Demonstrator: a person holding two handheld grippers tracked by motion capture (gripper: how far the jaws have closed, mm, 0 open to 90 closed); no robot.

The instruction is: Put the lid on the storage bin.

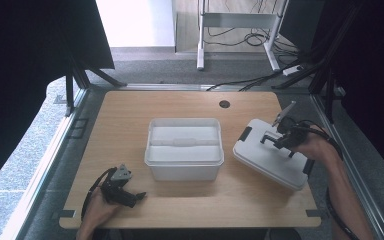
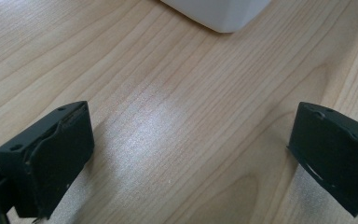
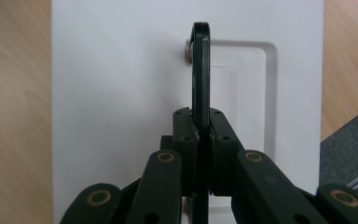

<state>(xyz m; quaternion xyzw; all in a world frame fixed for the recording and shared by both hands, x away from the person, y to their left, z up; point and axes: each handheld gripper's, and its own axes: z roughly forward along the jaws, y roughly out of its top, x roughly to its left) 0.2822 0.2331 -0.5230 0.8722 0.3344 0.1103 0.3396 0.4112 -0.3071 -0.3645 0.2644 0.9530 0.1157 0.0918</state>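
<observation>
lid [image 1: 272,159]: white, black handle [image 3: 201,70]
box [image 1: 184,148]: translucent white
table [image 1: 130,120]: pale wood grain
right gripper [image 3: 200,133]: black
left gripper [image 2: 191,154]: black

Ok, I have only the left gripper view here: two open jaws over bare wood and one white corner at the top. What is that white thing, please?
Observer: It is a corner of an open white box in the middle of the table, seen in the high view.
Operator: Does the box have its lid on?
Observer: No. The white lid is to the right of the box, tilted, with its far end raised.
Operator: Who holds it?
Observer: The right gripper is shut on the lid's black handle, which stands up from its recess.
Operator: And where is my gripper?
Observer: The left gripper rests near the front left edge of the table, apart from the box.
</observation>
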